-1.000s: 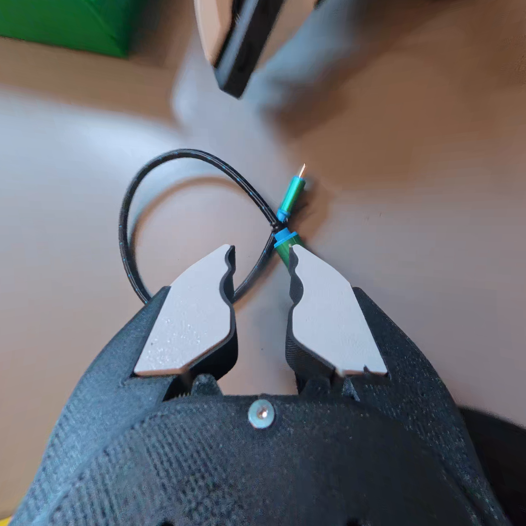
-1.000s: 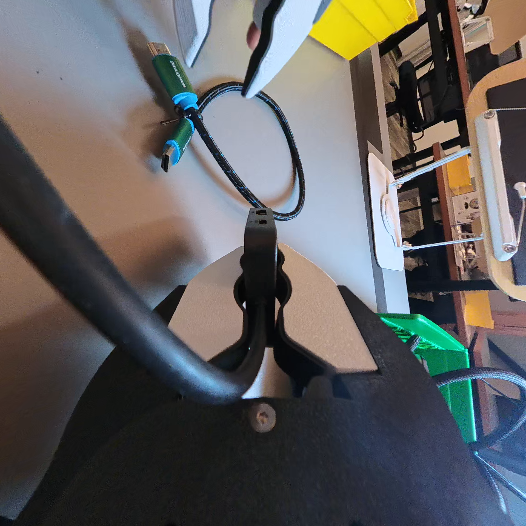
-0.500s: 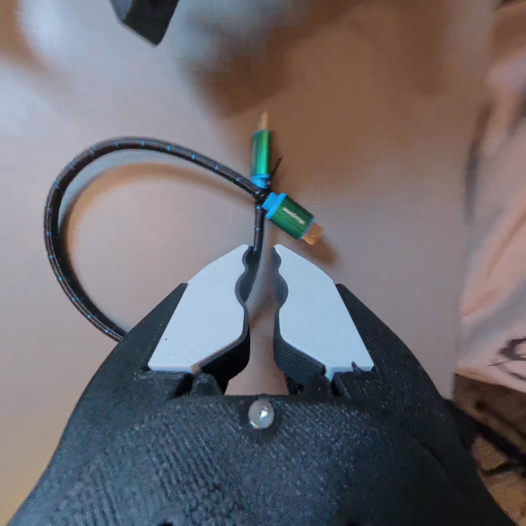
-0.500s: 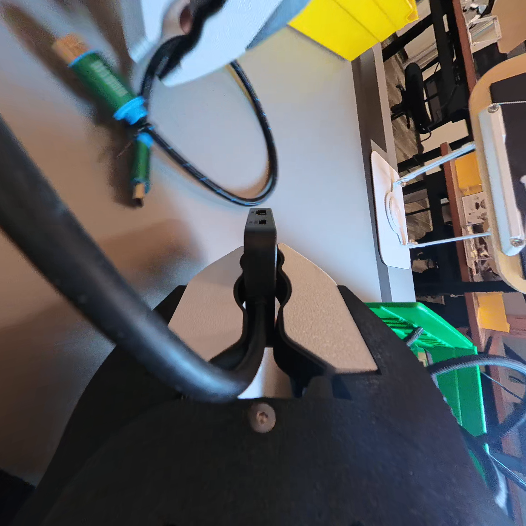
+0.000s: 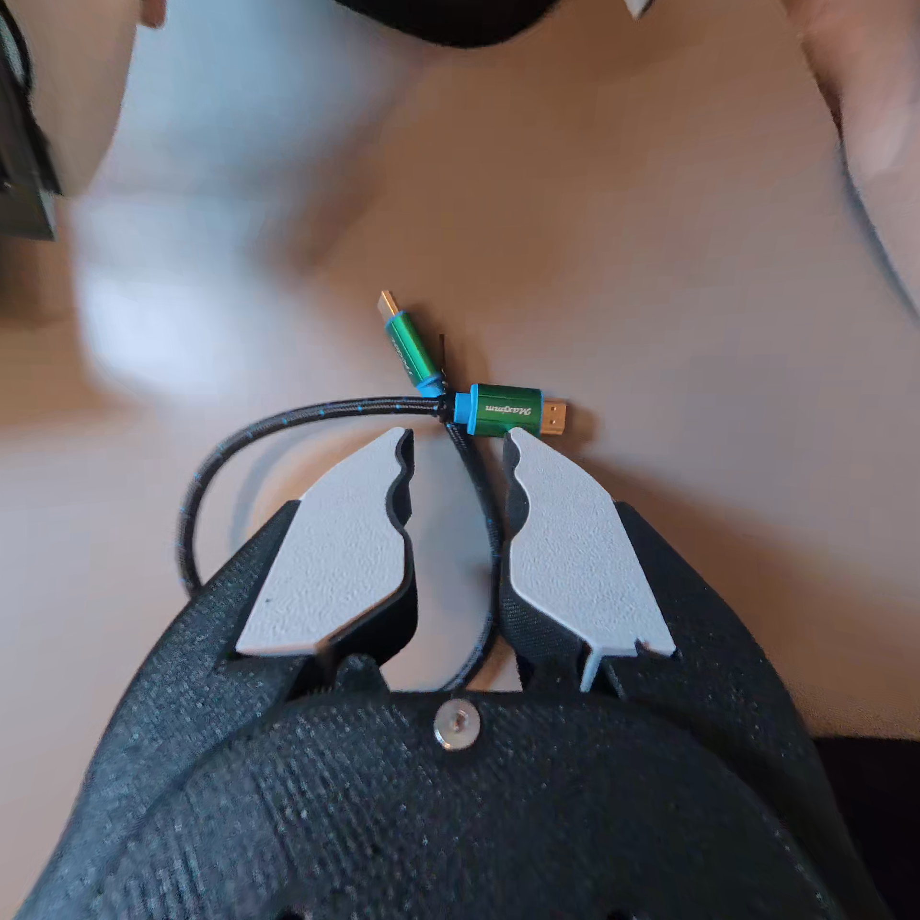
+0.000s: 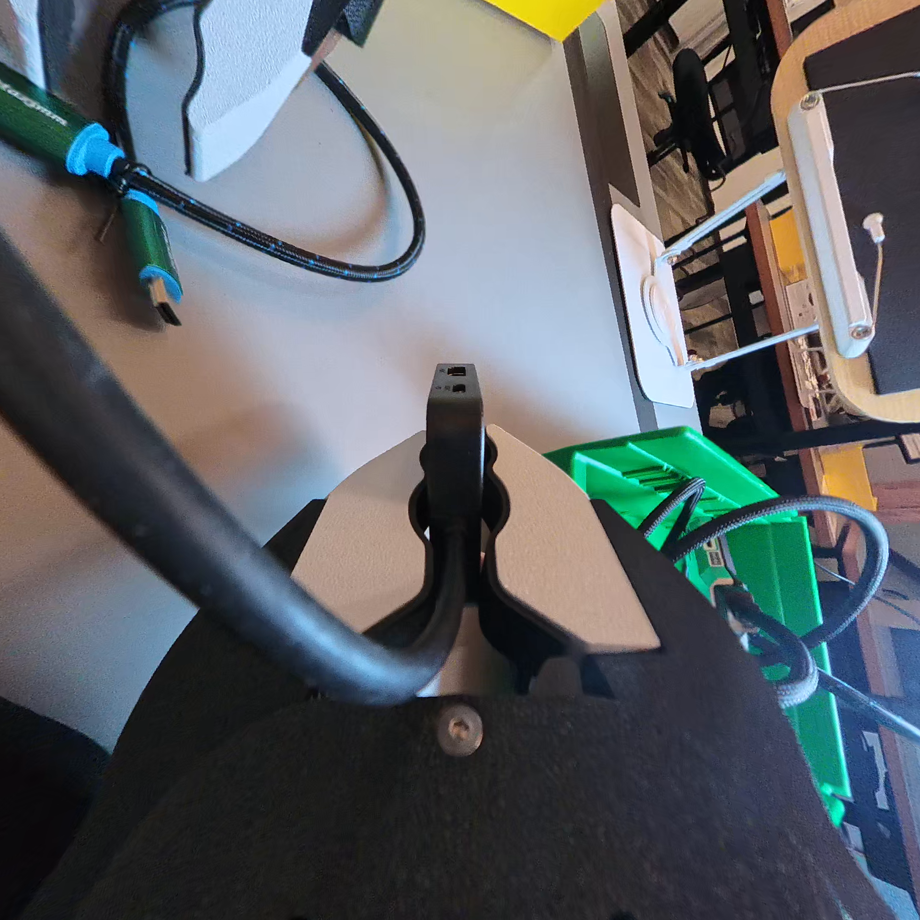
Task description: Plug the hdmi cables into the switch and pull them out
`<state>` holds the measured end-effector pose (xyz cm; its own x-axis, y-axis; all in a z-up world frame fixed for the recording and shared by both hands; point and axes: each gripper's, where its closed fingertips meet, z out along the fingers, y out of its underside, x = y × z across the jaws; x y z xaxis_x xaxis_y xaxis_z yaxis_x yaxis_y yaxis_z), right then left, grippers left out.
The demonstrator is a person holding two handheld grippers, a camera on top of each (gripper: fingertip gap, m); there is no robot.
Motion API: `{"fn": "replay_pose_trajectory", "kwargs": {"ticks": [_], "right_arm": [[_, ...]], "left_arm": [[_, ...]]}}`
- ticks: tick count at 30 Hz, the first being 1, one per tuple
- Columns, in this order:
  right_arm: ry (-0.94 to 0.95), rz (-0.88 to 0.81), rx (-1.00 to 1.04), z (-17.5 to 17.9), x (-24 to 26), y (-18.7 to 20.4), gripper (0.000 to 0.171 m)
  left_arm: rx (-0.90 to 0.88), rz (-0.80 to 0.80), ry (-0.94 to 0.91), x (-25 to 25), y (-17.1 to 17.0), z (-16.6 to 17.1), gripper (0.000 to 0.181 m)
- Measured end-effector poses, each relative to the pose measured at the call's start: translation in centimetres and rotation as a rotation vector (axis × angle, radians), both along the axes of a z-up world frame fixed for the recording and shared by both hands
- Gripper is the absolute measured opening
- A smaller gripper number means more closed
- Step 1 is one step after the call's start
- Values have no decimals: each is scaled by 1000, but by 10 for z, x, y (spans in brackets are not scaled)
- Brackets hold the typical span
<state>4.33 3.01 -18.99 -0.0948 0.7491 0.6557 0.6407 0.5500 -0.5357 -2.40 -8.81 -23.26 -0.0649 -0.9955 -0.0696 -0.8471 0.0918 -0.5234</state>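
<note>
A short braided black HDMI cable [image 5: 318,413] lies looped on the table, its two green plugs crossed. One plug [image 5: 503,410] points right just beyond my right fingertip, the other [image 5: 408,343] points away. My left gripper [image 5: 458,438] is open, with the cable running loosely between its fingers. In the right wrist view my right gripper [image 6: 455,433] is shut on the black switch [image 6: 454,398], whose ports face forward. The switch's thick black lead [image 6: 149,498] curves off to the left. The cable [image 6: 348,269], the plugs [image 6: 152,249] and the left gripper [image 6: 239,99] show at the top left.
A green bin [image 6: 697,498] holding grey braided cables stands at the table's right edge. A yellow bin [image 6: 547,15] is at the far edge. A white pad [image 6: 647,308] lies by the table edge. A person's hand [image 5: 871,99] is at the upper right.
My left gripper pinched the cable half a second ago and has since widened again. The cable and plugs have shifted and turned. The right gripper has come closer to the plugs, still holding the switch.
</note>
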Motion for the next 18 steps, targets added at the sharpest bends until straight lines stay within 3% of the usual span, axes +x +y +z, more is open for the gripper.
{"fn": "replay_pose_trajectory", "kwargs": {"ticks": [5, 10, 14, 18], "right_arm": [[22, -8, -20, 3, 6, 3, 15], [38, -8, -35, 6, 8, 3, 15], [45, -15, -36, 8, 11, 4, 15], [45, -19, -49, 7, 13, 5, 15]], "left_arm": [[80, -32, -69, 18, 12, 15, 37], [155, -197, 14, 19, 10, 5, 47], [134, -235, 142, 12, 11, -10, 48], [24, -157, 158, 12, 8, -13, 41]]}}
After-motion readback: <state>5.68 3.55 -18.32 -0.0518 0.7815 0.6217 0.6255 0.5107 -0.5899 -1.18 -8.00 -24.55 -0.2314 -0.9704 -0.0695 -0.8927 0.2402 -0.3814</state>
